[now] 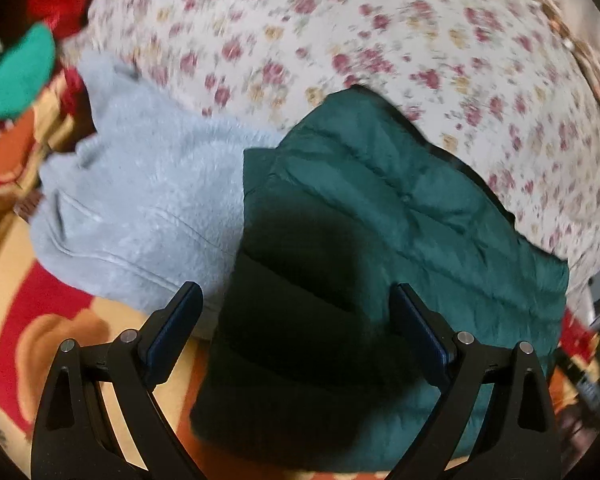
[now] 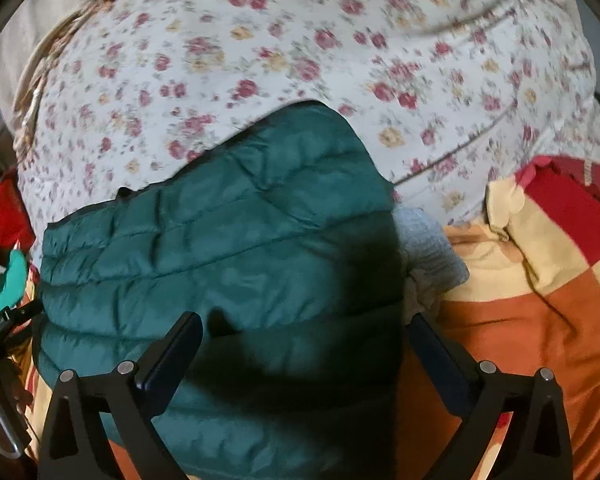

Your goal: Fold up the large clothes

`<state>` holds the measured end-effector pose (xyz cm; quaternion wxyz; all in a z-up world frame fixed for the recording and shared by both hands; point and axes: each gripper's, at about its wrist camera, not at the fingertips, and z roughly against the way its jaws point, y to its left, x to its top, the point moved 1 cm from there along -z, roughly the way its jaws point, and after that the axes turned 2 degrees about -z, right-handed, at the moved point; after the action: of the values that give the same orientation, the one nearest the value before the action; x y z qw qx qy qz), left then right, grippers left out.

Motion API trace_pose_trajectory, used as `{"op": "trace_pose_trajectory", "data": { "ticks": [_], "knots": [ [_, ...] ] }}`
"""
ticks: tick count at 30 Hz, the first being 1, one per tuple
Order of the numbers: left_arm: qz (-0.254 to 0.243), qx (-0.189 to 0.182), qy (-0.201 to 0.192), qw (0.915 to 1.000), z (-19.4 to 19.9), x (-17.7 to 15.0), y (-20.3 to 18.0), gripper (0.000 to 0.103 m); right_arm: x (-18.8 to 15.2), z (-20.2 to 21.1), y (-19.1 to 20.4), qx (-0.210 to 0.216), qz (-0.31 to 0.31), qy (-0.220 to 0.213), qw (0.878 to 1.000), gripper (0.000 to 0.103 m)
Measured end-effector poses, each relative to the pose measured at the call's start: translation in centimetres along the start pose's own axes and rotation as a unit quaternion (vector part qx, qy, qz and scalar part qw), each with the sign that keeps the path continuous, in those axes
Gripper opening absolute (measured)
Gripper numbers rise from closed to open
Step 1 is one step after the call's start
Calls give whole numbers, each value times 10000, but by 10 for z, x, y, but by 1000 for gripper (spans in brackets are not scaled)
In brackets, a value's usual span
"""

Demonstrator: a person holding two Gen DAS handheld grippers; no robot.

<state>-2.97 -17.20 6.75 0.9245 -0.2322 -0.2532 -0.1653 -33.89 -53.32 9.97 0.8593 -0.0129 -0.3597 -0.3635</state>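
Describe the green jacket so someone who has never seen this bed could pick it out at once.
Start from the floral bedspread that fills the far side of both views. At its near edge, on the orange and red blanket, lies a folded dark green quilted jacket, beside a pale blue fleece garment. Only the jacket has shiny, puffy fabric stitched in horizontal bands.

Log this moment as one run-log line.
task: fold large clothes | green puffer jacket: folded, on bed | blue fleece: beside it | left gripper: open, empty | right gripper: open, empty
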Motion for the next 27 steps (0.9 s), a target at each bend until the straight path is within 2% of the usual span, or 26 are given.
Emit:
{"op": "trace_pose_trajectory", "data": {
  "ticks": [2,4,9,14,17,24,27],
  "knots": [
    [138,-176,156,9996,-11,4,5,96,2,-12,-7,102,-47,122,9999,102],
    [294,-397,320,9983,-23,6,10,103,3,-24,-12,293,-110,232,9992,103],
    [374,-817,503,9947,-45,9,15,103,10,-57,-25,1166,-390,412,9916,103],
    [583,-1298,904,9857,-70,11,19,103,18,-79,-18,1595,-357,701,9841,103],
    [468,-1213,897,9875,-72,13,12,103,22,-85,-17,1608,-393,784,9831,103],
    [113,-686,488,9964,-58,6,-7,103,14,-77,-11,1588,-321,519,9854,103],
    [-87,-438,330,9985,-52,3,-18,103,13,-71,-9,1461,-178,448,9881,98]
  ]
}}
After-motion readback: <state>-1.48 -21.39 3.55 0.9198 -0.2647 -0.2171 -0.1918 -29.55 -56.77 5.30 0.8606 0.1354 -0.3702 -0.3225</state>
